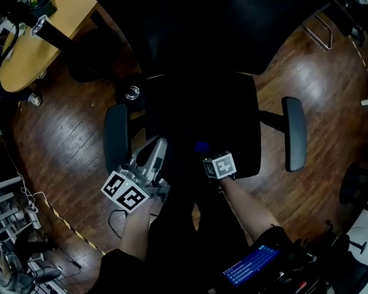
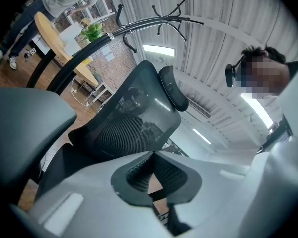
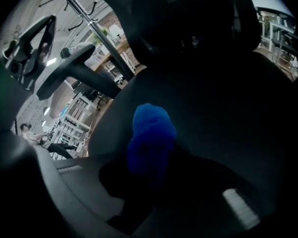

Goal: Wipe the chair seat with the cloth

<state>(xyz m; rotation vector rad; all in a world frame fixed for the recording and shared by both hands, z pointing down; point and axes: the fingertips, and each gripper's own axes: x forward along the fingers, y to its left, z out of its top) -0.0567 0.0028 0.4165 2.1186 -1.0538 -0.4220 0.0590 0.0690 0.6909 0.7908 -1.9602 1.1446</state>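
A black office chair seat point(image 1: 199, 112) fills the middle of the head view. A blue cloth point(image 1: 201, 146) rests on the seat's front edge, and my right gripper point(image 1: 206, 155) is shut on it. In the right gripper view the bunched cloth point(image 3: 149, 138) sticks out from the right gripper point(image 3: 154, 177) over the dark seat point(image 3: 228, 118). My left gripper point(image 1: 157, 146) is held just off the seat's front left corner, beside the left armrest point(image 1: 116, 136). The left gripper point(image 2: 154, 182) is shut with nothing in it and is tilted up toward the mesh backrest point(image 2: 134, 118).
The right armrest point(image 1: 294, 133) stands off the seat's right side. A yellow table point(image 1: 43, 35) is at the far left over the wooden floor point(image 1: 67, 133). A coat rack point(image 2: 154, 21) stands behind the chair. A phone point(image 1: 250, 265) glows near my body.
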